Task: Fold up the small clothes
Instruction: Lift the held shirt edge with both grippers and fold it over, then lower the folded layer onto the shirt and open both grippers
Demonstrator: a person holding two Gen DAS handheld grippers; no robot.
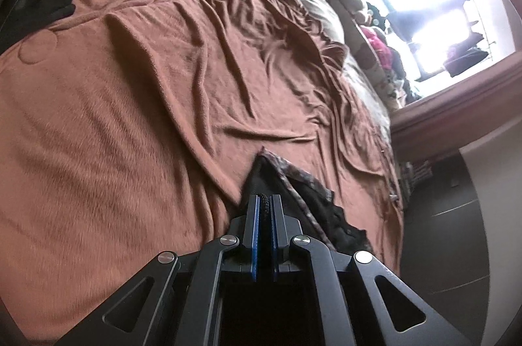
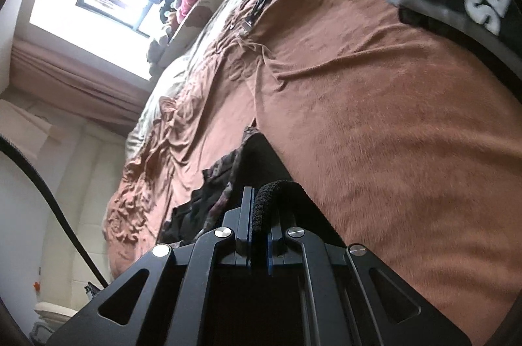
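- Garment point(image 1: 313, 202), dark with a patterned trim: I have its knit edge pinched in the left gripper point(image 1: 265, 209), jaws closed on it.
- Right gripper point(image 2: 262, 209) likewise clamps a thick rolled hem.
- I judge it light, limp and best taken by its hems.
- Both grippers tilt down over the brown blanket point(image 1: 130, 104), garment hanging between them.

The small dark garment point(image 1: 287, 192), black with a patterned lace-like trim and a thick textured hem, hangs stretched and partly draped over the brown blanket point(image 1: 130, 101) at the near edge, its hem point(image 2: 266, 209) pinched up at two points.
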